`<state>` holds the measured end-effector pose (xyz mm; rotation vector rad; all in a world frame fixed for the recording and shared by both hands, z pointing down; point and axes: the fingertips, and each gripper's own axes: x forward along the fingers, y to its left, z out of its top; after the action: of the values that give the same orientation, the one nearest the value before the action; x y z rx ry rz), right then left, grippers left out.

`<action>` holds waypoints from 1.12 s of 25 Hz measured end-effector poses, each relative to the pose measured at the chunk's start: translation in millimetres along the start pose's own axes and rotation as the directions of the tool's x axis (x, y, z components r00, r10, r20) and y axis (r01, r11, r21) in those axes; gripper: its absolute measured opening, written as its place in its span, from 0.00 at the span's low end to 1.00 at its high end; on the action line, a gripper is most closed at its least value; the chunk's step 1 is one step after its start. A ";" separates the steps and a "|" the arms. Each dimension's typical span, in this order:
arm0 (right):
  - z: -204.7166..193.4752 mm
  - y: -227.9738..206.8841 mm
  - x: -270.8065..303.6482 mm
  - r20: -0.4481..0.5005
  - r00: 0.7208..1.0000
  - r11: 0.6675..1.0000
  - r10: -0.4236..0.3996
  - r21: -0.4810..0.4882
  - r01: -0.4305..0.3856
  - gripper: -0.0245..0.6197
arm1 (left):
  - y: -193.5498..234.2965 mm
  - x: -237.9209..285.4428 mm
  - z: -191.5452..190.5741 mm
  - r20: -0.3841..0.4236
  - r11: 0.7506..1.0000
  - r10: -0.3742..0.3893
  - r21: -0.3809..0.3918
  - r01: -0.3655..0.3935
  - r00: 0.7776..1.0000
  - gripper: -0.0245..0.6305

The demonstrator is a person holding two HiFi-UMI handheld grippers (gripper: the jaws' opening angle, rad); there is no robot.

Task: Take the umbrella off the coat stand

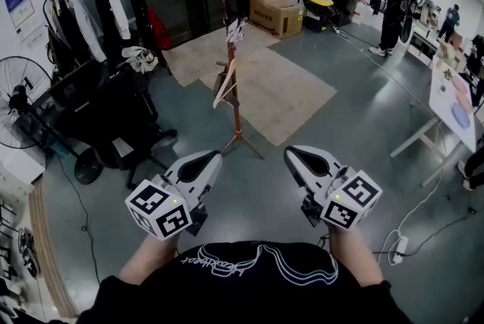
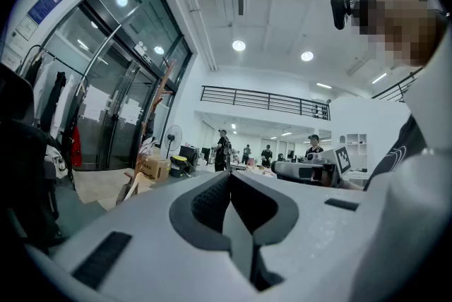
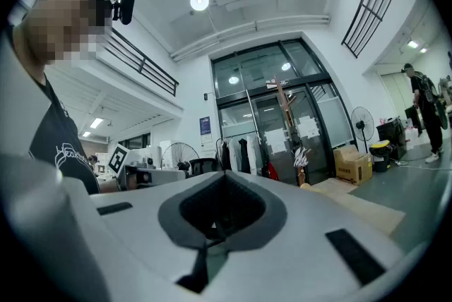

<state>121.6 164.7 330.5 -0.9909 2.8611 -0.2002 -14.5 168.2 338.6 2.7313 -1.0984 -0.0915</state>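
We hold the left tongs (image 1: 210, 157) and right tongs (image 1: 293, 154) clenched (empty); the umbrella (image 1: 237, 32) hangs on the stand (image 1: 234, 110) well ahead, nearer the left.

Left gripper (image 1: 210, 158) and right gripper (image 1: 295, 154) held before a wooden coat stand (image 1: 237, 118).
Both grippers sit side by side, apart, near the bottom of the view, holding nothing. The stand rises ahead on a grey floor, at the edge of a cardboard sheet (image 1: 283, 91). A small pale umbrella (image 1: 237, 32) and a wooden hanger (image 1: 224, 85) hang on it. A clothes rack (image 1: 83, 20) stands at the left.
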 end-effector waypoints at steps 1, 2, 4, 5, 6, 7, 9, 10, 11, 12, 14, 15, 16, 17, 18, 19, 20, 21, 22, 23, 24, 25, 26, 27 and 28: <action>-0.7 -0.8 -1.6 0.002 1.000 1.000 -0.002 0.000 0.002 0.04 | 0.2 -0.3 -1.9 0.000 1.000 0.002 -0.002 -0.002 1.000 0.04; -1.3 -1.6 -3.2 0.004 1.000 1.000 -0.004 0.000 0.004 0.05 | 0.2 -0.5 -3.6 -0.001 1.000 0.005 -0.004 -0.005 1.000 0.04; -2.3 -2.6 -6.3 0.003 1.000 1.000 -0.006 0.000 0.006 0.05 | -0.7 -0.6 -6.5 -0.002 1.000 0.010 -0.007 -0.010 1.000 0.04; -2.9 -2.9 -7.9 0.000 1.000 1.000 -0.007 -0.002 0.007 0.04 | -1.7 -0.4 -7.8 -0.002 1.000 0.011 -0.008 -0.011 1.000 0.04; -3.7 -3.3 -9.6 -0.005 1.000 1.000 -0.008 -0.002 0.008 0.05 | -2.8 0.0 -9.2 -0.003 1.000 0.011 -0.007 -0.011 1.000 0.04; -4.8 -3.8 -11.0 -0.009 1.000 1.000 -0.009 -0.002 0.009 0.04 | -4.0 0.4 -10.6 -0.004 1.000 0.010 -0.006 -0.010 1.000 0.04; -5.8 -5.3 -13.1 -0.011 1.000 1.000 -0.015 0.003 0.015 0.05 | -5.1 0.7 -13.5 -0.007 1.000 0.011 -0.009 -0.011 1.000 0.04; -5.2 -6.3 -13.9 -0.007 1.000 1.000 -0.020 0.005 0.020 0.05 | -5.0 0.4 -14.5 -0.008 1.000 0.013 -0.012 -0.013 1.000 0.04; -3.9 -7.1 -14.6 0.000 1.000 1.000 -0.026 0.004 0.026 0.05 | -4.7 0.0 -15.2 -0.008 1.000 0.015 -0.016 -0.015 1.000 0.04; -2.2 -7.6 -15.0 0.008 1.000 1.000 -0.030 -0.001 0.030 0.04 | -4.2 -0.5 -15.4 -0.009 1.000 0.017 -0.020 -0.017 1.000 0.04; 0.6 -8.3 -14.5 0.013 0.999 0.999 -0.030 -0.016 0.030 0.08 | -2.5 -1.3 -15.0 -0.010 1.000 0.020 -0.021 -0.020 1.000 0.04; 1.1 -8.8 -13.2 0.009 1.000 0.999 -0.026 -0.022 0.027 0.18 | -0.9 -1.4 -15.0 -0.011 1.000 0.021 -0.017 -0.021 1.000 0.04; 1.2 -9.9 -11.5 0.005 1.000 0.999 -0.024 -0.027 0.024 0.28 | 1.4 -1.5 -15.5 -0.012 1.000 0.022 -0.015 -0.023 1.000 0.04; 0.9 -11.8 -9.5 0.003 1.000 0.999 -0.025 -0.032 0.025 0.32 | 4.4 -1.4 -16.5 -0.013 1.000 0.025 -0.018 -0.026 1.000 0.04; 0.5 -14.4 -7.4 0.002 1.000 0.999 -0.030 -0.039 0.030 0.34 | 8.0 -1.1 -17.9 -0.013 0.999 0.029 -0.022 -0.029 0.999 0.04; 0.0 -17.5 -5.1 0.001 0.999 0.998 -0.037 -0.048 0.037 0.37 | 12.2 -0.5 -19.1 -0.013 0.999 0.033 -0.027 -0.034 0.999 0.04; -0.6 -20.7 -2.3 -0.001 0.999 0.997 -0.043 -0.057 0.043 0.41 | 16.9 0.5 -20.1 -0.014 0.999 0.038 -0.033 -0.039 0.999 0.04; -1.2 -24.2 1.0 -0.004 0.999 0.997 -0.049 -0.064 0.049 0.46 | 21.9 1.8 -20.7 -0.015 0.998 0.043 -0.036 -0.043 0.999 0.04; -2.0 -27.8 4.7 -0.008 0.999 0.996 -0.054 -0.070 0.053 0.49 | 27.2 3.5 -20.8 -0.015 0.998 0.045 -0.038 -0.046 0.999 0.04; -2.9 -31.4 8.9 -0.011 0.998 0.996 -0.057 -0.075 0.056 0.50 | 32.6 5.3 -20.8 -0.013 0.998 0.047 -0.038 -0.047 0.999 0.04; -3.8 -35.2 13.4 -0.013 0.998 0.995 -0.060 -0.079 0.059 0.51 | 38.0 7.1 -20.9 -0.012 0.998 0.048 -0.039 -0.048 0.999 0.04; -4.5 -39.4 18.2 -0.014 0.998 0.995 -0.063 -0.081 0.062 0.52 | 43.6 9.1 -21.0 -0.012 0.998 0.049 -0.040 -0.049 0.999 0.04; -5.0 -44.2 23.3 -0.016 0.998 0.994 -0.067 -0.083 0.066 0.53 | 49.5 11.5 -21.2 -0.012 0.998 0.049 -0.042 -0.049 0.999 0.04; -5.4 -49.5 29.1 -0.017 0.997 0.994 -0.071 -0.086 0.069 0.55 | 55.9 14.5 -21.5 -0.012 0.998 0.049 -0.043 -0.049 0.999 0.04; -5.8 -55.2 35.6 -0.019 0.997 0.993 -0.074 -0.089 0.072 0.55 | 63.3 18.0 -21.8 -0.012 0.998 0.049 -0.043 -0.049 0.999 0.04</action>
<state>126.4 100.1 342.9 -1.1177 2.8782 -0.0912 -41.6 114.5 373.1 2.6615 -1.1456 -0.0916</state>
